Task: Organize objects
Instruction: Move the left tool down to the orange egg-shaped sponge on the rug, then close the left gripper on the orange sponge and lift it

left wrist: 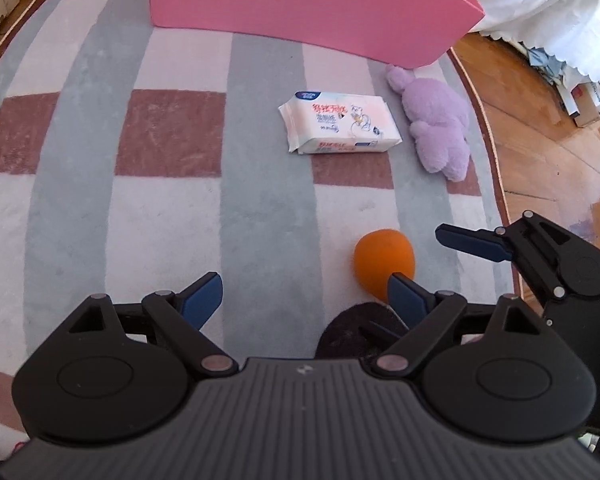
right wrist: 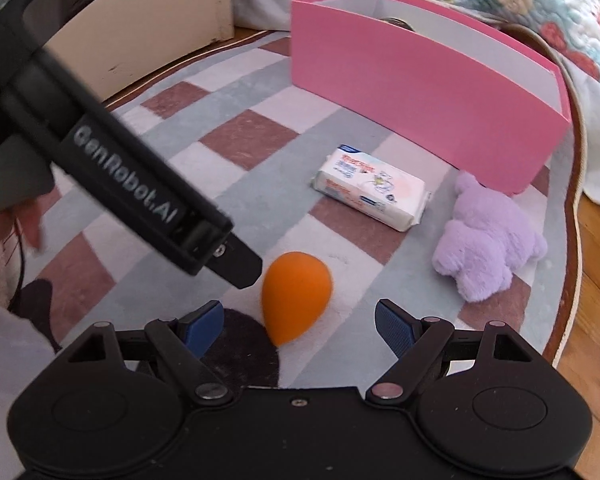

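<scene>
Orange and teardrop-shaped, a soft sponge-like object (right wrist: 296, 296) is seen at the lower centre of the right wrist view, lying on a checked grey, white and maroon rug (right wrist: 236, 136). The right gripper (right wrist: 300, 330) is spread wide and empty, the orange object lying just ahead of its blue pads. The left gripper (left wrist: 304, 294) is likewise released, nothing being held. Farther up, a white wipes packet (right wrist: 370, 188), a purple plush toy (right wrist: 492, 236) and a pink open box (right wrist: 420, 92) are seen.
</scene>
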The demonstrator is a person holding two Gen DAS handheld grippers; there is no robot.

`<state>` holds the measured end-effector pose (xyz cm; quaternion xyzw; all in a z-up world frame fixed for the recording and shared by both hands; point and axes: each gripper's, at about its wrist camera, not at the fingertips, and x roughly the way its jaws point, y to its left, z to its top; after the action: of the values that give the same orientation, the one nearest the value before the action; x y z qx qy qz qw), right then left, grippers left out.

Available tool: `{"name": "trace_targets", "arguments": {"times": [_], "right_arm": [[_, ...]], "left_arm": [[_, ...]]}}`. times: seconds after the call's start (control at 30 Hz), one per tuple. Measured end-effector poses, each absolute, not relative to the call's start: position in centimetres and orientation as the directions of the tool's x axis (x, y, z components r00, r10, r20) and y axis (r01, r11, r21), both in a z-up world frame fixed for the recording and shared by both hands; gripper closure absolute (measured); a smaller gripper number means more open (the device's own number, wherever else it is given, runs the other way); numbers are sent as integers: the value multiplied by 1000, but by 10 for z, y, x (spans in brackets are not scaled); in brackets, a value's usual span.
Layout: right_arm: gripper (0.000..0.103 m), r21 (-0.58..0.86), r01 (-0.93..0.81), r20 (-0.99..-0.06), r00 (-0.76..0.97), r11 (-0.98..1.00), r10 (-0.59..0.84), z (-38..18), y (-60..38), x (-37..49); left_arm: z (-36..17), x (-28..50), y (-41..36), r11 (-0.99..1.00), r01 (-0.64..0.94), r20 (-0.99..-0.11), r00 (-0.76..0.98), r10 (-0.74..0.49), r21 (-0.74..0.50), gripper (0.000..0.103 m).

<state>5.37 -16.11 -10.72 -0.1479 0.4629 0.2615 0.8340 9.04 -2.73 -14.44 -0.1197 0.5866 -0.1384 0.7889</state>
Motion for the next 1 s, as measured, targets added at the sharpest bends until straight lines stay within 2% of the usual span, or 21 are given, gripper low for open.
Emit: {"name": "trace_targets", "arguments": {"times": [0.17, 0.27, 0.33, 0.37, 0.43, 0.5, 0.57, 0.63, 1.0], "right_arm": [[26, 61, -549, -856, 401, 833, 327, -114, -166, 58], [29, 66, -535, -853, 407, 842, 325, -119, -166, 56], [32, 100, -521, -848, 401, 847, 347, -119, -169, 56], [33, 115, -516, -845, 399, 849, 356, -119, -170, 56], [42, 125, -511, -841, 400, 851, 364, -118, -171, 57], [48, 104, -505, -841, 415, 857, 347, -117, -169, 57], [56, 93, -502, -840, 424, 860, 339, -117, -169, 59], [61, 96, -493, -840, 426, 865, 336, -117, -170, 60], [63, 81, -488, -857, 411, 869, 311, -120, -165, 64]], "left_arm": [[-144, 91, -34, 915, 101, -863, 305, -402, -391, 18], [-146, 91, -39, 910, 105, -856, 312, -413, -401, 41], [-148, 91, -39, 896, 99, -843, 310, -441, -432, 45], [-148, 91, -40, 889, 98, -835, 309, -455, -448, 51], [-148, 90, -40, 880, 98, -824, 314, -471, -465, 57], [-148, 89, -42, 870, 98, -813, 320, -487, -483, 69], [-150, 88, -43, 856, 93, -800, 317, -510, -508, 74], [-151, 88, -44, 848, 91, -793, 314, -522, -522, 76], [-152, 87, -44, 832, 76, -781, 307, -544, -549, 79]]}}
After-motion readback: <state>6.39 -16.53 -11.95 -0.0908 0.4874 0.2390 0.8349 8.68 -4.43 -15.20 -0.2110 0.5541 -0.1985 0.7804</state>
